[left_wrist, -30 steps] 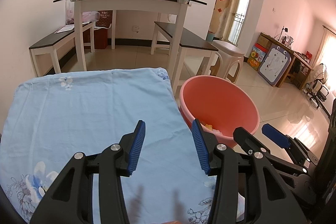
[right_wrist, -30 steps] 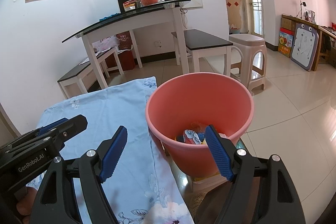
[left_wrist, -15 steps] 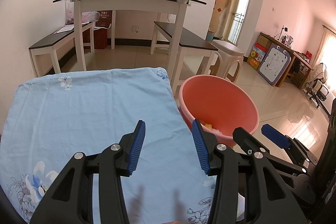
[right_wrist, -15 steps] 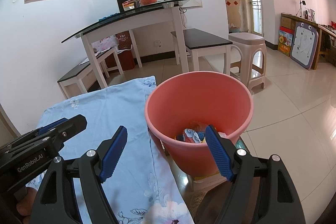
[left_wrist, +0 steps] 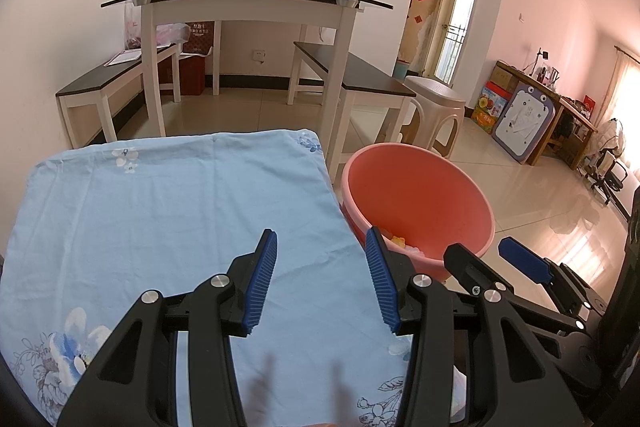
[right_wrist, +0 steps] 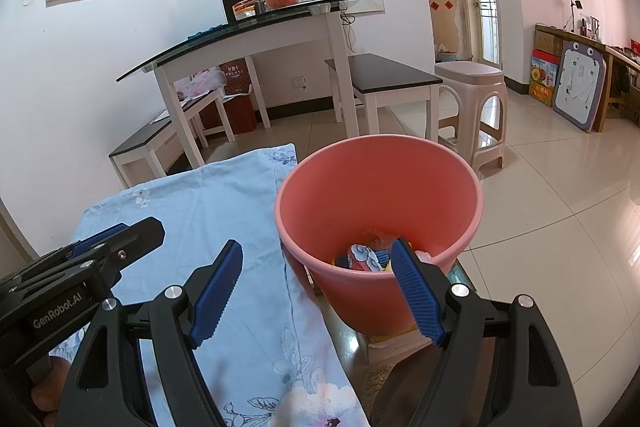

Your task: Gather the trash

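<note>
A pink plastic bin (right_wrist: 378,187) stands just right of a table covered by a light blue floral cloth (left_wrist: 160,207). Several pieces of trash (right_wrist: 366,257) lie in the bin's bottom. The bin also shows in the left wrist view (left_wrist: 416,203). My left gripper (left_wrist: 322,279) is open and empty above the cloth. My right gripper (right_wrist: 318,291) is open and empty, in front of the bin's near rim. Each gripper shows at the edge of the other's view. No loose trash shows on the cloth.
A white glass-topped table (left_wrist: 248,3) with a pomelo and boxes stands behind, with dark benches (left_wrist: 352,75) beside it. A beige plastic stool (right_wrist: 470,99) stands behind the bin. Tiled floor (right_wrist: 560,207) spreads to the right.
Both views have shifted very slightly; the bin sits a touch further left in each. Both grippers stay open and empty.
</note>
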{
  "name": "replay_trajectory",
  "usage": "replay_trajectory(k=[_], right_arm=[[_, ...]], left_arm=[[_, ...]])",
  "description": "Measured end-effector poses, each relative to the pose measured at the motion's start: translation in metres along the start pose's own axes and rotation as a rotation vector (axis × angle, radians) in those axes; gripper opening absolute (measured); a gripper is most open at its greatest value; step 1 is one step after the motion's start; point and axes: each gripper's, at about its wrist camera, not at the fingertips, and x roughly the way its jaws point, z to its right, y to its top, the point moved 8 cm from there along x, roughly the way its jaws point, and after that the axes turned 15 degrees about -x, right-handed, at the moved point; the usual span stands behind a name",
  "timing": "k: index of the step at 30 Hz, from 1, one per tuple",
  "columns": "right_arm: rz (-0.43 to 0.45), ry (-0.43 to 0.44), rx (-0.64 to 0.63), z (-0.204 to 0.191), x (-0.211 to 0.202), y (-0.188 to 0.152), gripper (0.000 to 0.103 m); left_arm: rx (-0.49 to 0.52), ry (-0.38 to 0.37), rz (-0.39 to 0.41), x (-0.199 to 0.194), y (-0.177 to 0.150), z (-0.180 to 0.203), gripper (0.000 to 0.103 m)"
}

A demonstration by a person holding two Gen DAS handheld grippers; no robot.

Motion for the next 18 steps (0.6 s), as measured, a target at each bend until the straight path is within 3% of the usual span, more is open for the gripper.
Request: replay_trajectory(k=[5, 18], right_arm=[[-0.001, 0.001, 0.000, 0.000, 0.000, 0.000, 0.075], [-0.023, 0.006, 0.018, -0.005, 0.005, -0.011, 0.075]], left_arm=[[0.002, 0.009, 0.008, -0.001, 0.000, -0.001, 0.047], [0.032, 0.132, 0.085, -0.007, 0.009, -0.018, 0.047]])
